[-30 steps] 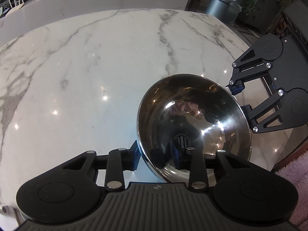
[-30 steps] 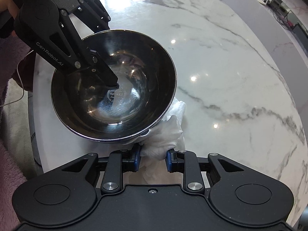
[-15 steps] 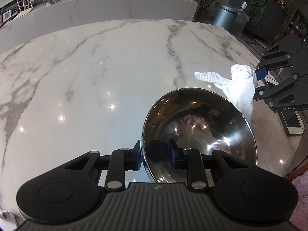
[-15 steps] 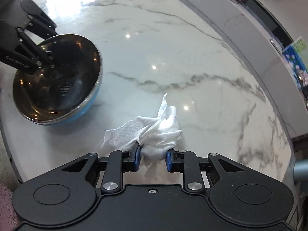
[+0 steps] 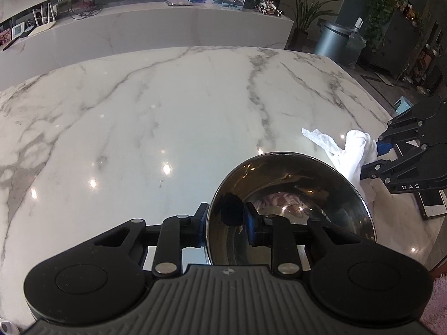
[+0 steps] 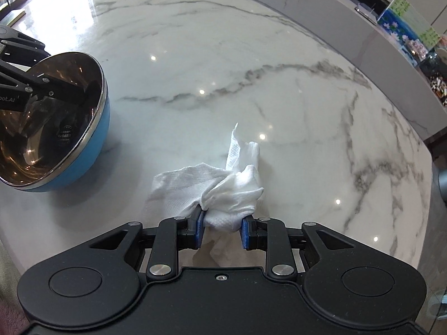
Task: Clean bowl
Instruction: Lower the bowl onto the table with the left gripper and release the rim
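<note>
While gripped: bowl [image 5: 293,195] rim in left claw [image 5: 226,223], tissue [image 6: 229,192] in right claw [image 6: 220,230], "DAS" label.

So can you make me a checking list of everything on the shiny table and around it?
Surface: white marble table, glossy.
Job's things: steel bowl with blue outside, tilted; crumpled white paper towel beside it, apart.
Clutter: phone at the table edge.
Grippers: left gripper clamps the bowl's rim; right gripper holds the towel.
Cables: wires on the far counter.
Surroundings: grey bin, potted plants.
</note>
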### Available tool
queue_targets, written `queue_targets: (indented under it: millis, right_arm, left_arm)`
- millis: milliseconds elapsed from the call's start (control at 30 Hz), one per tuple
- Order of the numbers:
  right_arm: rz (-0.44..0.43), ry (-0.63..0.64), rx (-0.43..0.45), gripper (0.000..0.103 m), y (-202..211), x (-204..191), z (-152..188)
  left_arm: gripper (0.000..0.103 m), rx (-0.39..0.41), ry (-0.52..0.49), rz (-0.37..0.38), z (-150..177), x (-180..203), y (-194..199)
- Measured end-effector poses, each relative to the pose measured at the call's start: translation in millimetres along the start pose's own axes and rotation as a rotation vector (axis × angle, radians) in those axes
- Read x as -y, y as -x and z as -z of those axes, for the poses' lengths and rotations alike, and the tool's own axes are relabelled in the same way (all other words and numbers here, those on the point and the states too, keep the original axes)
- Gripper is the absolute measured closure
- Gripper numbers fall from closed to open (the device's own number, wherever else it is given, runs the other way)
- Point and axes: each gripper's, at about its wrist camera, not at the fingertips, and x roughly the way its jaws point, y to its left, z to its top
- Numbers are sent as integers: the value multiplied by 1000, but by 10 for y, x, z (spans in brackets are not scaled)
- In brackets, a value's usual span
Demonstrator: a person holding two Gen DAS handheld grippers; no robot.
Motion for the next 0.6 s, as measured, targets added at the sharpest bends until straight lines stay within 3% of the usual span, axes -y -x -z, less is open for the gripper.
queue_targets:
  millis: [233,367,600]
  right_arm:
    - [20,-28,15,77,32,-34,54]
    - [47,-48,33,60,121,-50,100]
    - [112,-166,149,44,518,-71,285]
  left_arm:
    - [68,85,9,30,-20,15,121]
    - [60,108,-3,37,-13,35,180]
    - [30,173,-24,9,23,94,402]
